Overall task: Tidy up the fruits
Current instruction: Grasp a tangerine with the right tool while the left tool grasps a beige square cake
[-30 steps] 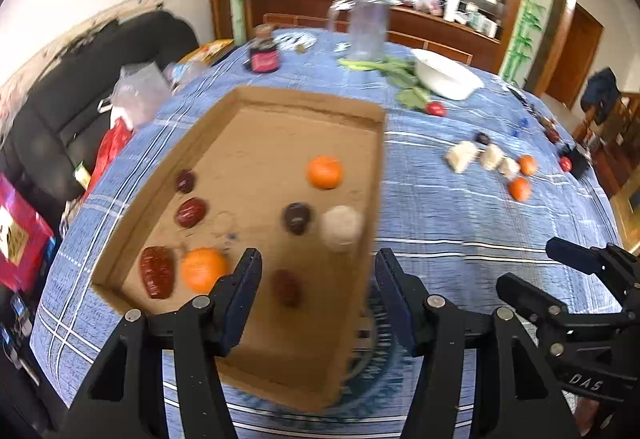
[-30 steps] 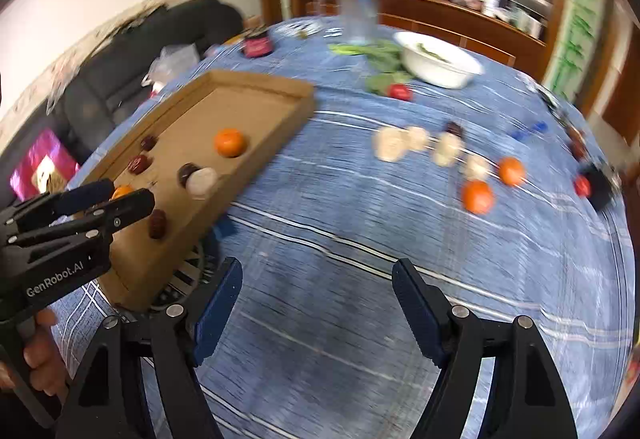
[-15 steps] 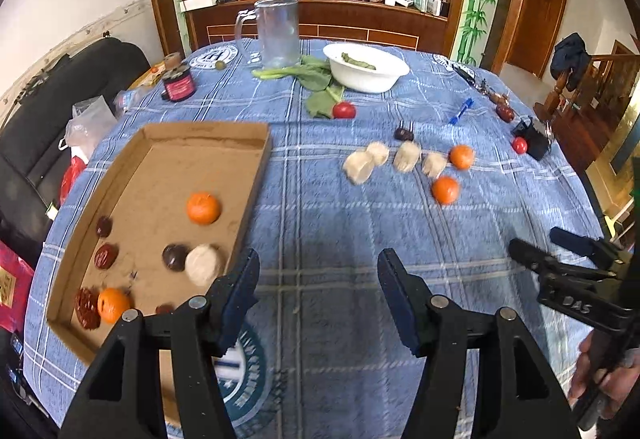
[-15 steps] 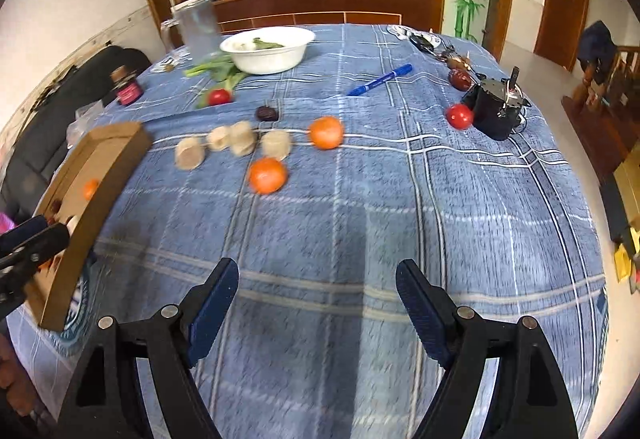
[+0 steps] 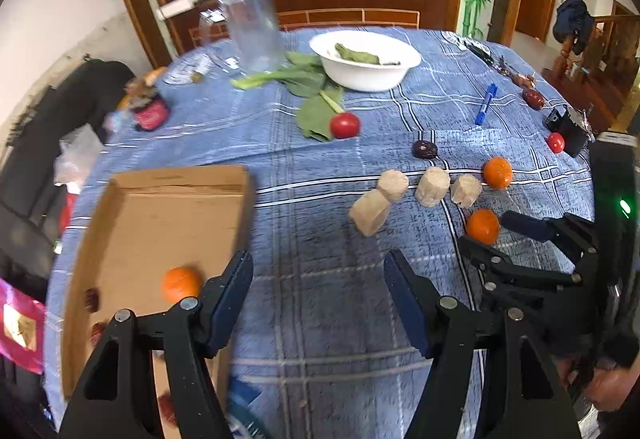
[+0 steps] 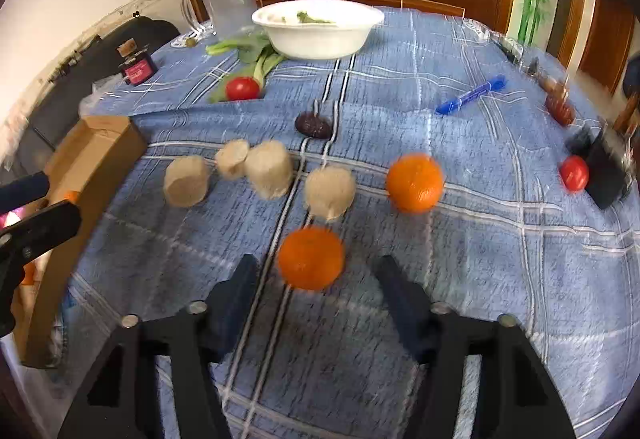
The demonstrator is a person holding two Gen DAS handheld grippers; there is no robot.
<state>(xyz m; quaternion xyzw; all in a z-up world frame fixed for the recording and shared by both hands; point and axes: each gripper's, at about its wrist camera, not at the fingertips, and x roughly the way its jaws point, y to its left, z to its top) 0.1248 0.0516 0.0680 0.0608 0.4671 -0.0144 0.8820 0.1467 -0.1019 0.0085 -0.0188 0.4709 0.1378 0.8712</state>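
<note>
Closing unevenly, the right gripper point(image 6: 314, 281), jaws narrowing but apart around the nearest orange point(image 6: 311, 258), risked rolling it away; the left gripper point(image 5: 318, 291) was apart, empty.

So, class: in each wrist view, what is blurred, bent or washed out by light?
Right wrist view: motion blur smears the near orange and the black jaws; the window behind the pitcher is blown out. Left wrist view: the cardboard tray is soft; fisheye curves the table edge.

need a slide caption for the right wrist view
Right gripper, jaws closing, not yet gripping the nearest round orange tangerine on the blue plaid tablecloth.
</note>
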